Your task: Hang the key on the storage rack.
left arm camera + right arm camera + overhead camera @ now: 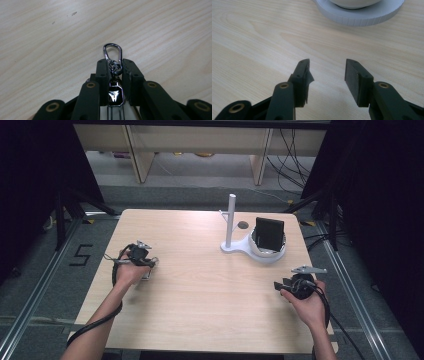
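1. The keychain (113, 75) lies in the lower middle of the left gripper view, its chrome carabiner clip poking out past the jaw tips and its black emblem tag sitting farther back between the jaws.
2. The left gripper (113, 65) is clamped on the keychain at the small ring under the clip; holding it there probably leaves the clip loop free to be hooked over something.
3. In the high view the left gripper (141, 257) sits at the middle left of the frame, low on the surface (200, 290), which suggests the keychain is being picked up from the wood.
4. The white stand (231, 222), with its upright post, is at the upper centre right, well apart; its side peg looks like a likely hanging place.
5. The right gripper (327, 72) has its jaws apart with nothing between them, and it waits near the stand's base (362, 17).
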A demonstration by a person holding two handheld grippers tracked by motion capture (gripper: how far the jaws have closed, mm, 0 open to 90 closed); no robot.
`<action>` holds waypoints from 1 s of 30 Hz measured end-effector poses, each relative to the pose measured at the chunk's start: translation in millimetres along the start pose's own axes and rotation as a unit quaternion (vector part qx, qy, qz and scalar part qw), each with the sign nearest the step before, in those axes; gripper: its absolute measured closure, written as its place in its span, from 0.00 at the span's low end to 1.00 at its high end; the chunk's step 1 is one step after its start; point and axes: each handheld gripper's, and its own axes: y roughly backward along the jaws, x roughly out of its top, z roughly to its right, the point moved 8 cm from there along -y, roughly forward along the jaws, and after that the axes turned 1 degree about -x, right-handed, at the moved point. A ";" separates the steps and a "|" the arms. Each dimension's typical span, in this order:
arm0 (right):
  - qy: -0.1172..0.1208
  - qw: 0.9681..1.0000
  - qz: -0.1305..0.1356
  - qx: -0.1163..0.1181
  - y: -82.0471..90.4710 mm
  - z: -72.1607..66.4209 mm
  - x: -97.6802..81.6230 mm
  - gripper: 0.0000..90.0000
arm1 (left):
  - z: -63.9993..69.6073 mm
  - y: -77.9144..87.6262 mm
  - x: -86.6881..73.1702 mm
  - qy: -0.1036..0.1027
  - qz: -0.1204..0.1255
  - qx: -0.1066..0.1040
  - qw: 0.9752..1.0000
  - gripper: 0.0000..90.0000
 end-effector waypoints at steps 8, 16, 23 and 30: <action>0.005 1.000 0.002 0.003 -1.1 -1.1 -0.2 0.62 | -0.2 9.1 -0.2 0.000 0.044 0.008 0.999 0.84; 0.004 1.000 0.003 0.001 -0.7 -0.5 -0.6 0.62 | 4.1 23.6 2.1 0.011 0.106 0.010 0.994 0.84; 0.003 1.000 -0.003 -0.006 0.5 0.2 -2.2 0.62 | 16.9 36.2 11.8 0.040 0.201 0.000 0.979 0.84; 0.015 1.000 0.010 -0.005 -2.4 1.1 -0.9 0.62 | 26.1 46.3 22.1 0.047 0.256 -0.006 0.966 0.84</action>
